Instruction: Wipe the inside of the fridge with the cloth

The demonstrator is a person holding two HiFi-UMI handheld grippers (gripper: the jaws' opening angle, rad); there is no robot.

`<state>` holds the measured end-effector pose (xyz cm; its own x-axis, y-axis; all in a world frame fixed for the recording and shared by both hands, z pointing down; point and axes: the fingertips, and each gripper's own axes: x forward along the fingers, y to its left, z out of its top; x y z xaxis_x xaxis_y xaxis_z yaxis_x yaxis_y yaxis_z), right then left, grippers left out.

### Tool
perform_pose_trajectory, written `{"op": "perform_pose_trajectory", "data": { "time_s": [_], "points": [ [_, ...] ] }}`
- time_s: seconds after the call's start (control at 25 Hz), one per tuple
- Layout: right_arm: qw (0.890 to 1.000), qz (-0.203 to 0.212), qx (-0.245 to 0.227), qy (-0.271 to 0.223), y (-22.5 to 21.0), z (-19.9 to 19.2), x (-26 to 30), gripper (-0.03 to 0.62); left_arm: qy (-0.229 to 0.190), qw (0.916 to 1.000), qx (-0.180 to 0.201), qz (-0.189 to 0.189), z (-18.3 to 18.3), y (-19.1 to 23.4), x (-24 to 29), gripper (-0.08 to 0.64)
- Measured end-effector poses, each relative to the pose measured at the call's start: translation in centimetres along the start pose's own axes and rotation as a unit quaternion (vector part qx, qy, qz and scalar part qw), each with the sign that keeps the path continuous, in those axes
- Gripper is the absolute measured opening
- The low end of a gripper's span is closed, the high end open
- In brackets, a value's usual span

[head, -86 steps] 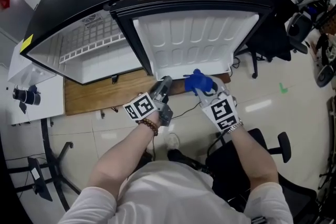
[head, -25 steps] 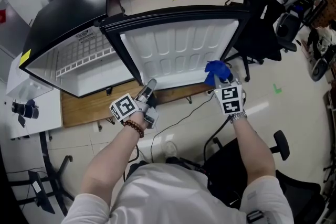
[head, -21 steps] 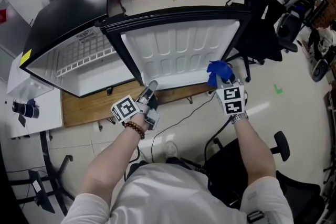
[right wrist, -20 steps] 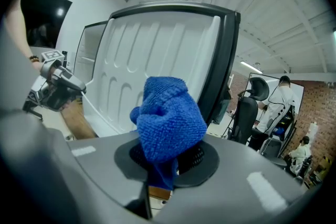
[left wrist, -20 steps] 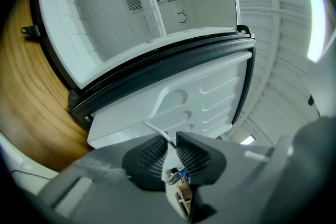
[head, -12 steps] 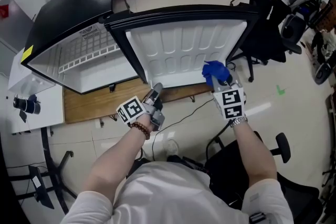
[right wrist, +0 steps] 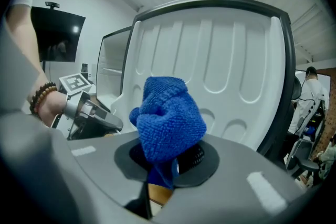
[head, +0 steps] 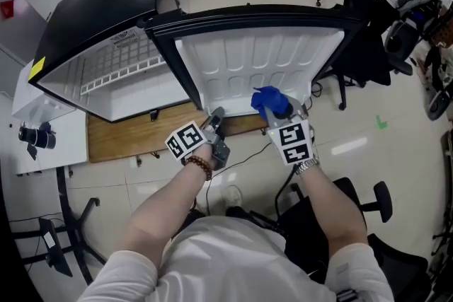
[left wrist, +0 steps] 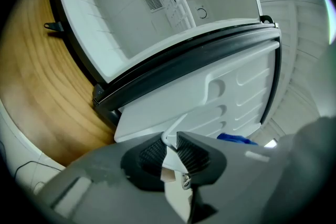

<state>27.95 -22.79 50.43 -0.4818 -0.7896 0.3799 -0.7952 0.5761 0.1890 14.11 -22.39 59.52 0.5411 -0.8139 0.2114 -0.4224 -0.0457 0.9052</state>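
Head view: open fridge (head: 127,92) with its door (head: 262,60) swung wide, white ribbed liner facing the camera. Blue cloth (head: 267,101) bunched at the tip of the right gripper (head: 278,115), low on that liner near its bottom edge. Left gripper (head: 216,117) just beside the door's lower hinge-side corner. Left gripper view: jaws almost together, only a slit between the pads, with a thin white lip of the door corner lined up in that slit. Pressed on or merely seen through, impossible to say. Right gripper view: jaws clamped on the cloth (right wrist: 168,118), fabric bulging forward over the pads, liner close ahead. For a good wipe, probably best to press the wad flat onto the liner, follow the moulded ribs in overlapping passes and keep the hard jaw tips off the plastic. Then on into the cavity and around the wire shelf (head: 117,71). Worth steadying the door against swinging away under pressure.
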Motion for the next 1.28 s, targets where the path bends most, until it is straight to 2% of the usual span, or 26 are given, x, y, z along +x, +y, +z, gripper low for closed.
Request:
{"op": "perform_pose_trajectory", "data": {
  "time_s": [0.32,0.56,0.72,0.88,1.08,1.28],
  "points": [
    [1.000,0.014,0.000,0.003,1.4,0.3,0.9,0.060,0.000,0.9994,0.020,0.028,0.1,0.4,0.9,0.071],
    [1.000,0.018,-0.002,0.001,2.0,0.9,1.3,0.060,0.021,0.9984,0.031,0.042,-0.3,0.4,0.8,0.112],
    [1.000,0.020,-0.006,-0.004,2.3,1.6,1.3,0.060,0.050,0.9965,0.041,0.054,-1.4,0.6,0.2,0.126],
    [1.000,0.020,-0.012,-0.010,2.5,2.4,1.2,0.060,0.072,0.9937,0.062,0.060,-1.9,0.5,-0.6,0.127],
    [0.999,0.024,-0.016,-0.017,3.1,3.4,0.8,0.060,0.074,0.9912,0.094,0.056,-1.2,-0.5,-1.8,0.127],
    [0.999,0.028,-0.023,-0.025,3.9,4.6,0.3,0.060,0.068,0.9841,0.158,0.043,0.1,-2.7,-3.2,0.115]
  ]
}}
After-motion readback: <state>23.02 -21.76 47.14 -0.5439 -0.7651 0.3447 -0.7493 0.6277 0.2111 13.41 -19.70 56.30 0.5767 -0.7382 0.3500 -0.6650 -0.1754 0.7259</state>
